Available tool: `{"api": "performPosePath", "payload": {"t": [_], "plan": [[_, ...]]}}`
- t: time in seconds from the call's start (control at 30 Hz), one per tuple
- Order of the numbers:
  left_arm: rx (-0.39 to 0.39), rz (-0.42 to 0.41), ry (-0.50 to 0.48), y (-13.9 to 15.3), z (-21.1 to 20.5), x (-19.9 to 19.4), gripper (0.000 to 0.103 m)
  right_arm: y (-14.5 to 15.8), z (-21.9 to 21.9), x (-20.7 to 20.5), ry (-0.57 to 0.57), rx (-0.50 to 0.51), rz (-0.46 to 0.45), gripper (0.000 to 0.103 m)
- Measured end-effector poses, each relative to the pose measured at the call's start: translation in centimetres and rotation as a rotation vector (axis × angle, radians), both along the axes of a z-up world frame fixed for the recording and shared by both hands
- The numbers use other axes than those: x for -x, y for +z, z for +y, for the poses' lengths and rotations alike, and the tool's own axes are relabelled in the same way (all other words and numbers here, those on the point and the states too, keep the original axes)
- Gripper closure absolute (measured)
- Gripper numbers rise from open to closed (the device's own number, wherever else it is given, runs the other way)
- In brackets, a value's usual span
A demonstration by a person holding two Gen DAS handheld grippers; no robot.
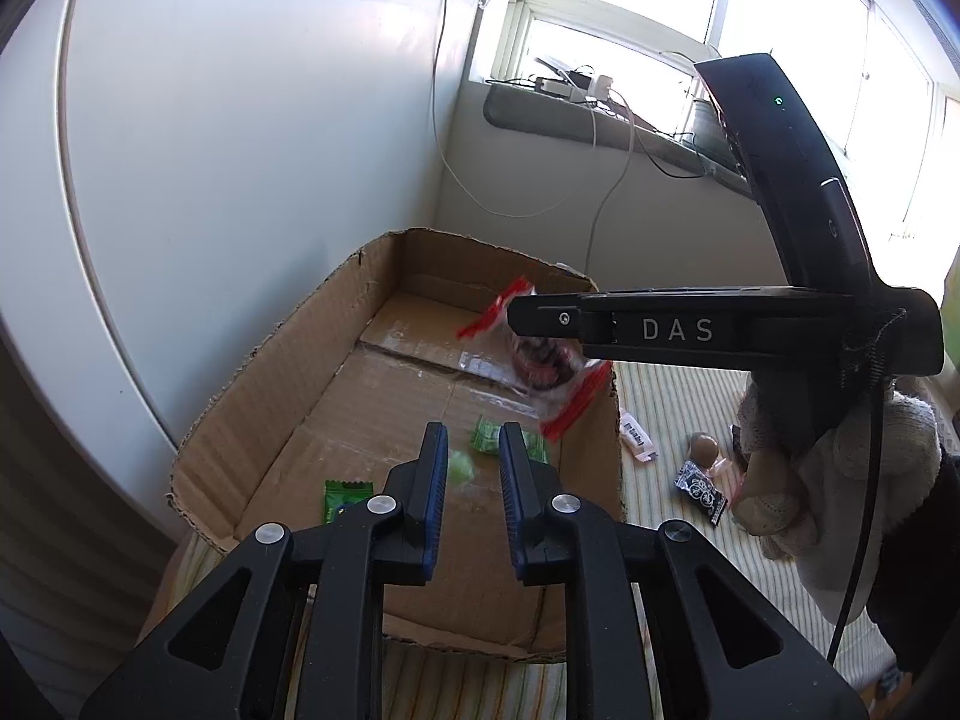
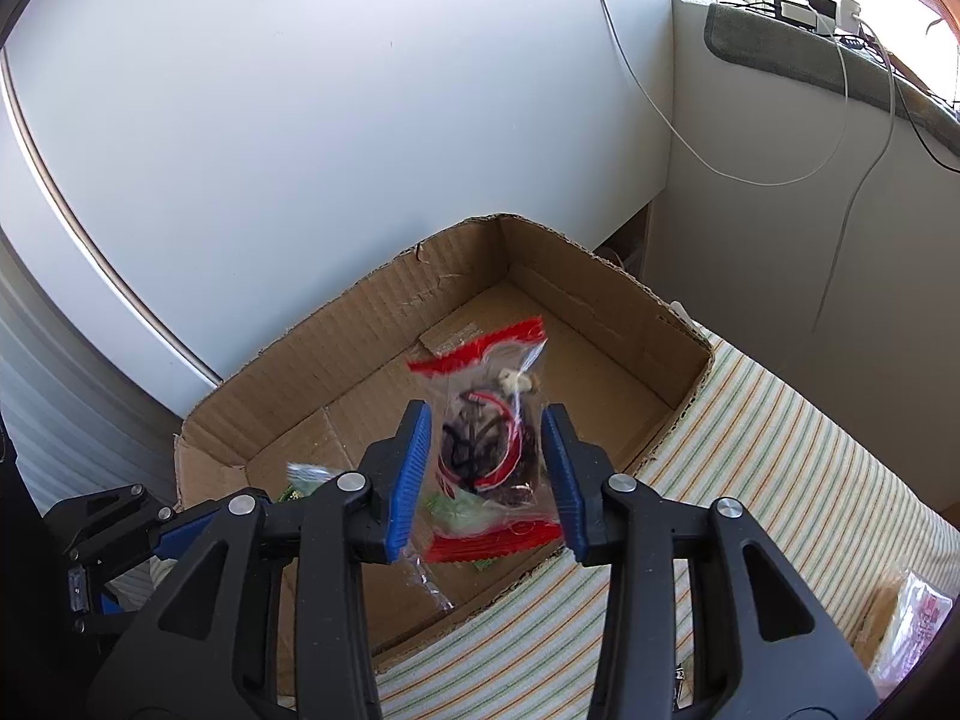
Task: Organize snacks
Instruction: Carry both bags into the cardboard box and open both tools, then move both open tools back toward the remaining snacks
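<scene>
Right now the right gripper (image 2: 486, 474) hangs over the open brown cardboard box (image 2: 372, 324) with its blue-padded jaws spread, and the clear snack packet with red crimped ends (image 2: 489, 450) sits in the gap between them, blurred and seemingly clear of both pads, so it looks to be dropping into the box rather than being pinched. That placement makes sense for tidying: the box, low in the centre of both views, serves as the collecting bin, and the gripper is held above its near right corner so the packet lands inside. From the left wrist view the same packet (image 1: 543, 360) shows at centre right, partly hidden behind the black body of the right gripper (image 1: 720, 330), which carries the white letters "DAS". The left gripper (image 1: 474, 480), at lower centre of that view, has its jaws slightly parted with nothing between them; a pale green blurred sweet (image 1: 462, 471) beside its fingers appears to have been let fall too. Small green wrapped snacks (image 1: 510, 444) already lie on the box floor. Outside the box, on the striped cloth (image 1: 678, 414) at the right, a white wrapper (image 1: 637, 443), a brown round sweet (image 1: 703, 449) and a black packet with white print (image 1: 702, 489) wait; their writing is too small to read.
</scene>
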State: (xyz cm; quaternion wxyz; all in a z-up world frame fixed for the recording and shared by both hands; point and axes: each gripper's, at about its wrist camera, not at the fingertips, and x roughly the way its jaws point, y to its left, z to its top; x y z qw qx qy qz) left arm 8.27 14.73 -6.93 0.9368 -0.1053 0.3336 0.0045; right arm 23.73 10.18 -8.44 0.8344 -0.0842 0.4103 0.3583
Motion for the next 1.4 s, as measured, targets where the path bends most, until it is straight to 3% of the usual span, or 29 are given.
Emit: {"api": "performPosePath", "payload": {"t": [0.07, 0.13, 0.3, 0.37, 0.47, 0.67, 1.1, 1.4], "plan": [[-0.002, -0.004, 0.008, 0.1, 0.1, 0.1, 0.069, 0.2, -0.1, 0.1, -0.006, -0.005, -0.014, 0.041], [0.000, -0.006, 0.011, 0.1, 0.1, 0.2, 0.067, 0.5, -0.3, 0.2, -0.013, -0.009, -0.025, 0.029], [0.000, -0.014, 0.016, 0.3, 0.1, 0.4, 0.052, 1.2, -0.7, 0.5, -0.017, -0.014, -0.044, 0.016], [0.000, -0.016, 0.013, 0.4, 0.0, 0.5, 0.050, 1.5, -0.8, 0.7, -0.017, -0.011, -0.051, 0.016], [-0.007, -0.020, 0.016, 0.6, -0.2, 0.7, 0.036, 1.8, -1.1, 1.0, -0.027, -0.007, -0.057, 0.015], [-0.015, -0.022, 0.025, 1.1, -0.5, 1.2, 0.033, 2.5, -2.2, 1.6, -0.043, -0.015, -0.069, 0.015], [0.005, -0.040, 0.003, 2.0, -2.4, 2.7, 0.032, 5.1, -9.0, 5.1, -0.106, -0.054, -0.114, 0.015], [0.018, -0.034, -0.052, 1.7, -5.3, 2.6, 0.032, 4.8, -16.0, 6.9, -0.183, -0.087, -0.098, 0.015]]}}
